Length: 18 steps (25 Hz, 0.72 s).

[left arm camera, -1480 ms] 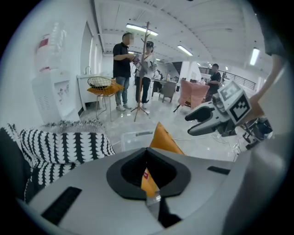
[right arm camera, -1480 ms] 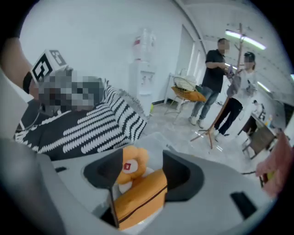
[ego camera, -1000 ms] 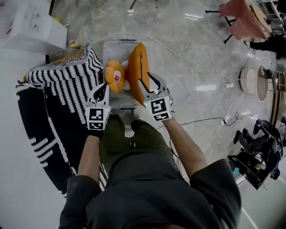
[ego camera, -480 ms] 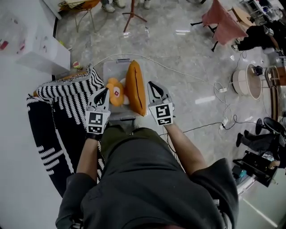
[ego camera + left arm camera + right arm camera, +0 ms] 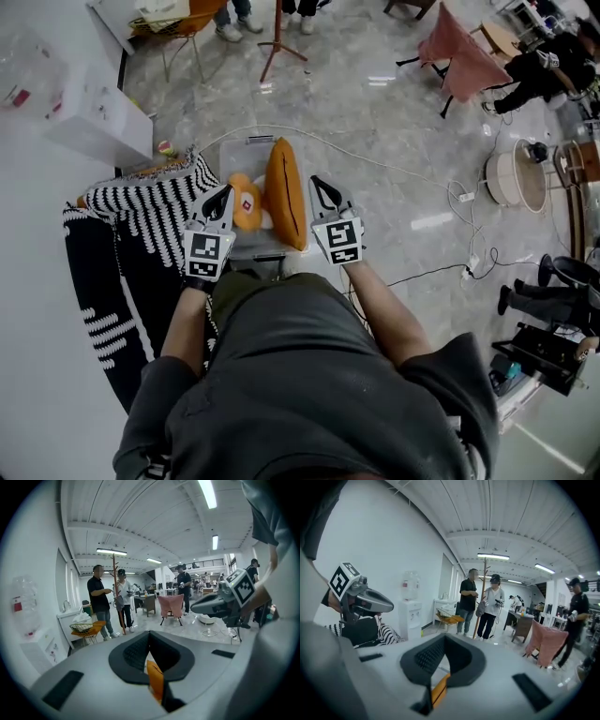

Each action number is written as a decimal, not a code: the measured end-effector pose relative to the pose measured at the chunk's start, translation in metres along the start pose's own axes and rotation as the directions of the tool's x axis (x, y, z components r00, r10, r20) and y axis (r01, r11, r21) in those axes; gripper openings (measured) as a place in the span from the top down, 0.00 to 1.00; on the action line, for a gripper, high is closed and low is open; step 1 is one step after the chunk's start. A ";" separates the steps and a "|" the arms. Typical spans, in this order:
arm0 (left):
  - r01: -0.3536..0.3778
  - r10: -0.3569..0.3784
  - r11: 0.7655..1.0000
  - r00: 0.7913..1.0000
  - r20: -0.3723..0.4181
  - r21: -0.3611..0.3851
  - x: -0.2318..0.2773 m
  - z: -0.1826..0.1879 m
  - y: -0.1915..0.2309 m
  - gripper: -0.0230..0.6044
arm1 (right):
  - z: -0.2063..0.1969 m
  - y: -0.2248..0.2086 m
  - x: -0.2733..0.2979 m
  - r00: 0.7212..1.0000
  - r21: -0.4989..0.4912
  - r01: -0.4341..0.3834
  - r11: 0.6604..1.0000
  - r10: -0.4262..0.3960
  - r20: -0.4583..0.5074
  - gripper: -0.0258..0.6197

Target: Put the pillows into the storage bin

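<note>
An orange pillow (image 5: 284, 192) stands on edge in the clear storage bin (image 5: 246, 146) on the floor. A flower-shaped orange plush pillow (image 5: 247, 210) lies beside it on the left. My left gripper (image 5: 225, 192) hovers at the bin's left side, shut and empty. At the right of the orange pillow my right gripper (image 5: 315, 183) is shut with nothing in it. In the left gripper view the left gripper (image 5: 149, 634) has its jaws closed, with a strip of orange pillow (image 5: 155, 681) showing below them. The right gripper (image 5: 444, 637) also looks out over the room, jaws together.
A black-and-white striped throw (image 5: 141, 211) covers the seat left of the bin. A white water dispenser (image 5: 98, 117) stands at the far left. People stand by a coat stand (image 5: 277, 37) at the back. A pink-draped chair (image 5: 461, 54) and cables (image 5: 441, 192) lie to the right.
My right gripper was open at the orange pillow's edge; it has let go, shut, and drawn clear. Both grippers have lifted away from the bin, and the pillow stays upright inside.
</note>
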<state>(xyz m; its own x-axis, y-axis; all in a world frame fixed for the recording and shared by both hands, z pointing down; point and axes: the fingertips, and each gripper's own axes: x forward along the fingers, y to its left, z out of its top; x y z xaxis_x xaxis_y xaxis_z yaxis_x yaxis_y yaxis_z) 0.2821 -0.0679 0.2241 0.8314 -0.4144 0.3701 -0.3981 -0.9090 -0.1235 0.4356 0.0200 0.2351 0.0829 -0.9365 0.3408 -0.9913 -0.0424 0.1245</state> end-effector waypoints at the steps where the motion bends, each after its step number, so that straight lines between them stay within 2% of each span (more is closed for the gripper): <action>1: -0.002 0.002 1.000 1.000 -0.001 0.002 -0.001 0.000 0.000 0.96 | 0.000 0.001 0.000 1.000 -0.001 -0.001 1.000 0.001 -0.001 0.96; 18: -0.025 0.025 1.000 1.000 -0.007 0.004 -0.001 0.006 0.001 0.96 | -0.001 0.005 0.006 0.999 0.011 -0.032 0.999 0.032 -0.007 0.96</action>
<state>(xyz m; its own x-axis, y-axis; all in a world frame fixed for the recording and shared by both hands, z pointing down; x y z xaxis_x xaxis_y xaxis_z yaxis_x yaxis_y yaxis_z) 0.2834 -0.0684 0.2183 0.8185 -0.4368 0.3732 -0.4171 -0.8985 -0.1368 0.4309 0.0148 0.2392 0.0514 -0.9349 0.3512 -0.9945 -0.0159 0.1033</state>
